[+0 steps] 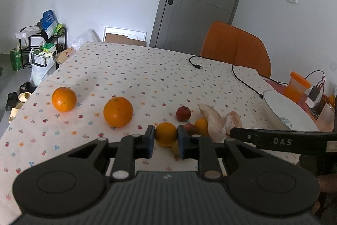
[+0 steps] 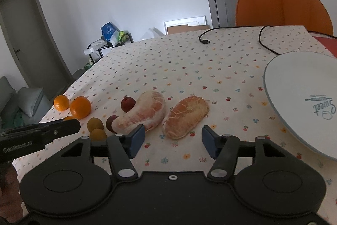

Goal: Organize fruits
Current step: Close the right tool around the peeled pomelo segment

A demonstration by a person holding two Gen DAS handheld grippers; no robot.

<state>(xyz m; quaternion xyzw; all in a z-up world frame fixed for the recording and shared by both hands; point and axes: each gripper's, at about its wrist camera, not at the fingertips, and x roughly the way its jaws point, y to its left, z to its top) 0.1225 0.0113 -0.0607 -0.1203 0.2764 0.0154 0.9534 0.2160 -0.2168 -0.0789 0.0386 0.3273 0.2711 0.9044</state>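
Note:
My left gripper (image 1: 166,137) is shut on a small orange fruit (image 1: 166,134) just above the flowered tablecloth (image 1: 137,69). Two large oranges (image 1: 118,111) (image 1: 64,99) lie to its left. A red fruit (image 1: 183,113), a darker red one (image 1: 190,128), another small orange fruit (image 1: 201,125) and two peeled pomelo wedges (image 1: 213,119) (image 1: 233,122) lie to its right. My right gripper (image 2: 173,137) is open, its jaws either side of the near end of the right pomelo wedge (image 2: 186,116). The left wedge (image 2: 143,114) lies beside it. A white plate (image 2: 299,102) sits at the right.
A black USB cable (image 2: 236,32) runs across the far table. An orange chair (image 2: 282,3) stands behind it. An orange-lidded cup (image 1: 297,85) and a charger (image 1: 314,94) stand past the plate (image 1: 288,111). A rack with bags (image 1: 42,43) stands by the wall.

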